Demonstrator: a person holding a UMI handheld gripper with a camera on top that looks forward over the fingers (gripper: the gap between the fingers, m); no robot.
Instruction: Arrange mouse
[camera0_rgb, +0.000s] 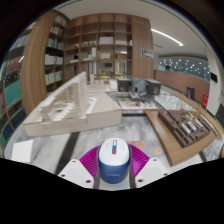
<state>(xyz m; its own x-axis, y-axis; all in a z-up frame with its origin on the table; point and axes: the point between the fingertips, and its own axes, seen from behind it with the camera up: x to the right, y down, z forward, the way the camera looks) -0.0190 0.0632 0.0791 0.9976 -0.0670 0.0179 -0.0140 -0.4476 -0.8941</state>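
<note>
Gripper (112, 172) held above a pale desk surface (85, 140), looking out over a large open room. Mouse (112, 162), white with a blue band and a small red mark on top, sits between the two fingers (78, 172), nose pointing away. Magenta pads (143, 160) show at either side of it, close against its flanks; both fingers appear clamped on the mouse, which seems lifted clear of the desk.

Ahead of the fingers, a long light wooden counter (70, 115) runs away into the room. To the right of the fingers, a brown wooden table (185, 135) carries a tray-like rack of small items, too small to identify. Beyond, tall wooden shelving (105, 45) fills the back wall, stocked with books or boxes. Ceiling light strips (168, 37) run overhead at right.
</note>
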